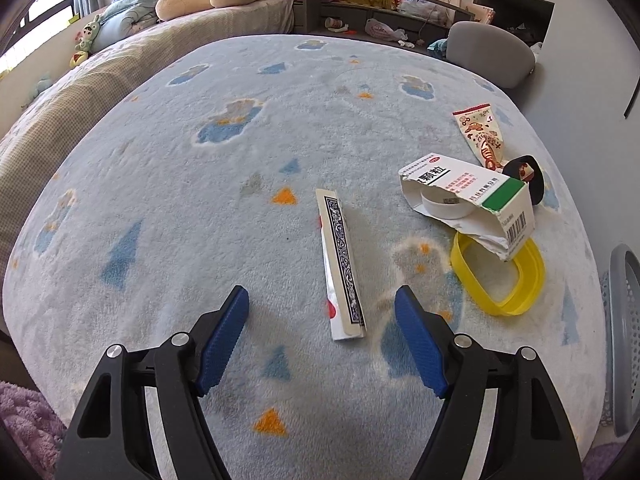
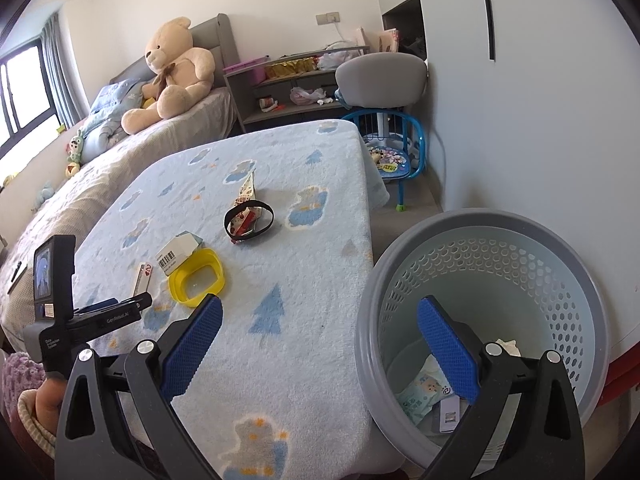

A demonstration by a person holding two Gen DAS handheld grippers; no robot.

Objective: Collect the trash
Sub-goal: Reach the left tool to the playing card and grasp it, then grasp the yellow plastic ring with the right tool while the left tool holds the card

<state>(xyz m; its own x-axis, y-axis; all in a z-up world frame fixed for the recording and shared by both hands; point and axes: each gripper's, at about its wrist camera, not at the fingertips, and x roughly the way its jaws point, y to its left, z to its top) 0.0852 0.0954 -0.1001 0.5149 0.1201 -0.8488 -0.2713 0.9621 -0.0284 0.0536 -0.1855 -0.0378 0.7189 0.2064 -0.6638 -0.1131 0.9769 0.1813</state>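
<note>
Spreading across the whole surface, a pale blue blanket (image 1: 168,184) printed with trees and bears is seen carrying the litter that remains to be gathered, while a grey perforated wastebasket (image 2: 560,280) stands just beside the blanket's edge, a few wrappers already lying at its bottom. The step in hand is judged to be an approach for the next pick-up: several pieces are still out and nothing is being carried.

Of the trash, the torn white medicine box (image 1: 472,196) is tipped over the rim of a yellow plastic lid (image 1: 500,276), touching it; a printed snack wrapper (image 1: 480,132) and a black band (image 1: 528,176) are found just behind the box. Nearer, a long flattened playing-card packet (image 1: 342,264) lies well apart from that pile.

The left gripper (image 1: 322,300) is held over the blanket with its blue pads spread wide, the packet's near end lying between them but untouched. For the next move, a lowering onto the packet and a closing across its narrow width are thought to be needed, a flat item on soft pile calling for the pads to be pressed low.

The right gripper (image 2: 320,308) is likewise held wide apart and empty, one finger over the blanket and the other over the wastebasket's mouth.
</note>
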